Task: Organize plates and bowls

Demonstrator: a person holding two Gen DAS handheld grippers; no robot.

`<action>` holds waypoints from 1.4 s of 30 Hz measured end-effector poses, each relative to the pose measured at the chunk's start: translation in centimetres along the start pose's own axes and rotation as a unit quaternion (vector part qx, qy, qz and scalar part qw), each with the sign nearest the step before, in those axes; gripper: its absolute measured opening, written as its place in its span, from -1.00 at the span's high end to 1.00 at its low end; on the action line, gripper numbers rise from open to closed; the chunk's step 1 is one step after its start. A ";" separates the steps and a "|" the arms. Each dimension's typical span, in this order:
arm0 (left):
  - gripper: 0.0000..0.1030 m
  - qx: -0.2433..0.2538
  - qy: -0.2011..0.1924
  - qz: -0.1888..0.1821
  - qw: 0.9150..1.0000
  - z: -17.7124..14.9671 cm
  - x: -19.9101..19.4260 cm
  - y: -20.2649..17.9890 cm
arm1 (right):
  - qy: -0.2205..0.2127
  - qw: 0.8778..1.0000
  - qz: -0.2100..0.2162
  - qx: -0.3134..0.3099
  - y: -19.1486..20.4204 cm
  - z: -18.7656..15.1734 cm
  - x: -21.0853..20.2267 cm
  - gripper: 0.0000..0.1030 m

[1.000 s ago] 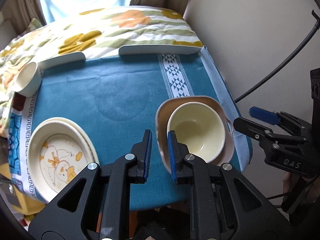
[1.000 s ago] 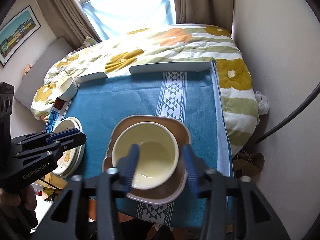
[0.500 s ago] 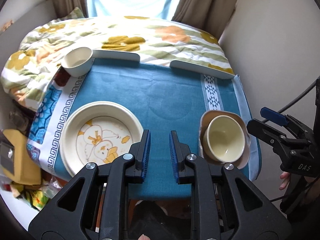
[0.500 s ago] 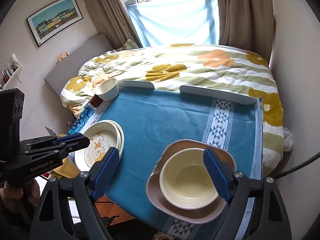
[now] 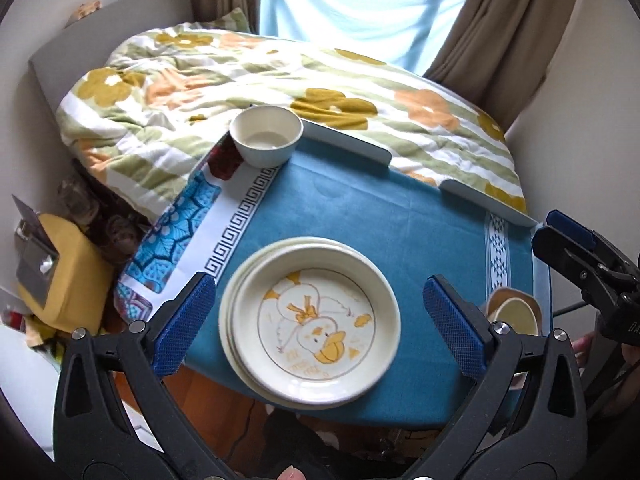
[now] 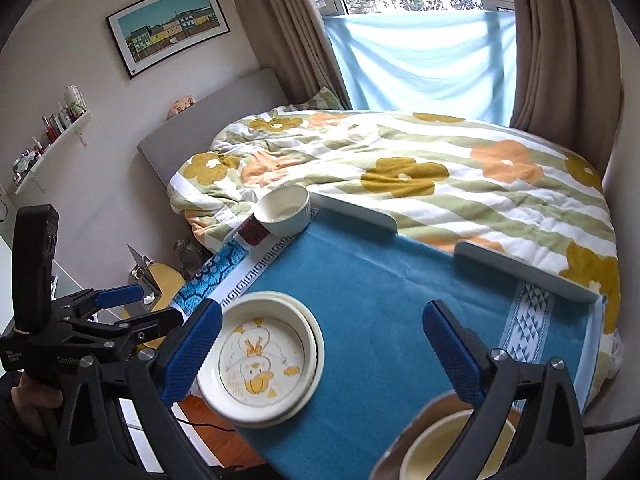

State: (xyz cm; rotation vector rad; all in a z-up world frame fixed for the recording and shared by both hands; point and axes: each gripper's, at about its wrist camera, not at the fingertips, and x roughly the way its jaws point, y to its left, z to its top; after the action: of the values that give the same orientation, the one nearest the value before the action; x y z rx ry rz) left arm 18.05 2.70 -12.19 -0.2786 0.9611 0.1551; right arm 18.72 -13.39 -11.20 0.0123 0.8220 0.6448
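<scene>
A stack of cream plates, the top one with a duck picture (image 5: 316, 324) (image 6: 260, 360), sits at the table's near left edge. My left gripper (image 5: 320, 328) is wide open, its jaws spread either side of the stack, above it. A cream bowl (image 5: 514, 316) (image 6: 456, 456) rests in a tan dish (image 5: 500, 300) (image 6: 416, 436) at the near right. My right gripper (image 6: 320, 352) is wide open and empty, raised over the table between the plates and the dish. A white bowl (image 5: 266, 136) (image 6: 284, 210) stands at the far left corner.
The table wears a teal cloth (image 5: 380, 216) (image 6: 380, 292) with patterned borders. White edge rails (image 5: 348, 144) (image 6: 520, 264) line its far side against a floral quilt (image 5: 280, 76) (image 6: 440, 176). A yellow box (image 5: 68, 272) lies on the floor at left.
My left gripper swung left from the tan dish to over the duck plates and opened wide. My right gripper opened, lifted off the cream bowl and pulled back.
</scene>
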 end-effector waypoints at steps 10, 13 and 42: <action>-1.00 -0.083 0.010 -0.063 0.995 8.8 5.6 7.6 | 0.032 0.999 -0.010 -0.021 2.5 9.0 9.1 -0.95; -1.00 -0.137 0.020 -0.092 0.986 11.1 8.7 10.3 | 0.064 0.998 -0.003 -0.006 2.4 11.1 13.5 -0.95; 0.69 -0.192 0.062 -0.048 0.978 14.3 27.2 15.8 | 0.190 0.976 0.065 0.080 0.0 10.3 35.4 0.67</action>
State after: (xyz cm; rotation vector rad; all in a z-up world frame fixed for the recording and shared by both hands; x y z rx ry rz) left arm 40.71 22.26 -29.50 -0.6955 1.0367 0.2366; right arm 43.59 8.04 -28.01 0.0908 1.2504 0.7129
